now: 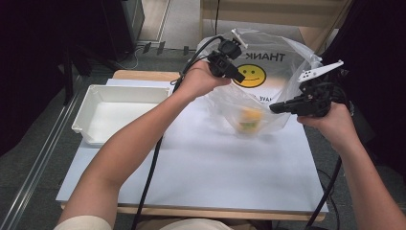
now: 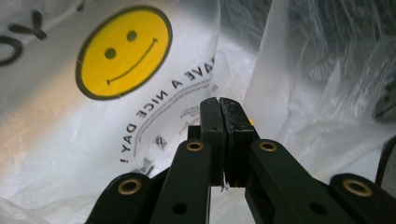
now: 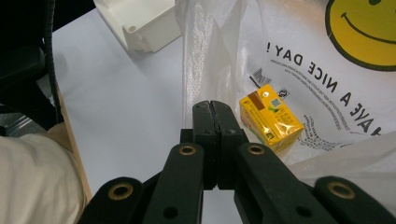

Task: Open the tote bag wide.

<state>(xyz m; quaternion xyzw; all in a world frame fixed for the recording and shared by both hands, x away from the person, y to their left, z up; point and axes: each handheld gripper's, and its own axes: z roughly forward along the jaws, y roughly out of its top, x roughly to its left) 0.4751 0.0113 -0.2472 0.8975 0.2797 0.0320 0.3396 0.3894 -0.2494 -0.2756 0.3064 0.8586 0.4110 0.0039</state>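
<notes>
From the high view, a person's two forearms reach in over a white table (image 1: 191, 163). The left gripper (image 1: 229, 62) is raised at the near left rim of a clear plastic bag (image 1: 282, 81), its jaws pressed together on that edge. The right gripper (image 1: 282, 107) sits at the bag's right side, jaws likewise closed and touching the film. Between the two grippers, low inside the bag, lies a blurred yellow carton (image 1: 250, 120). Behind the left gripper the bag carries a yellow smiley face (image 1: 252, 75) and the mirrored word "THANK". Far to the left of both grippers stands a white tray (image 1: 95, 96).

In the left gripper view, the two black jaws meet with no gap; a thin sliver of plastic peeks out beneath them, so they appear to pinch the plastic bag (image 2: 289, 70). Above and left of the jaws is the smiley face (image 2: 123, 52). Between it and the jaws runs mirrored writing, "HAVE A NICE DAY !", with small print too fine to read.

In the right gripper view, the jaws are shut tight; whether film is caught between them cannot be told. The bag's edge (image 3: 210, 51) rises directly above them. Just right of the jaw tips the yellow carton (image 3: 270, 119) lies inside the bag, its label unreadable. Beyond it reads "HAVE A NICE DAY !" beneath the smiley face (image 3: 362, 32). Upper left of the jaws is the white tray (image 3: 140, 21).
</notes>
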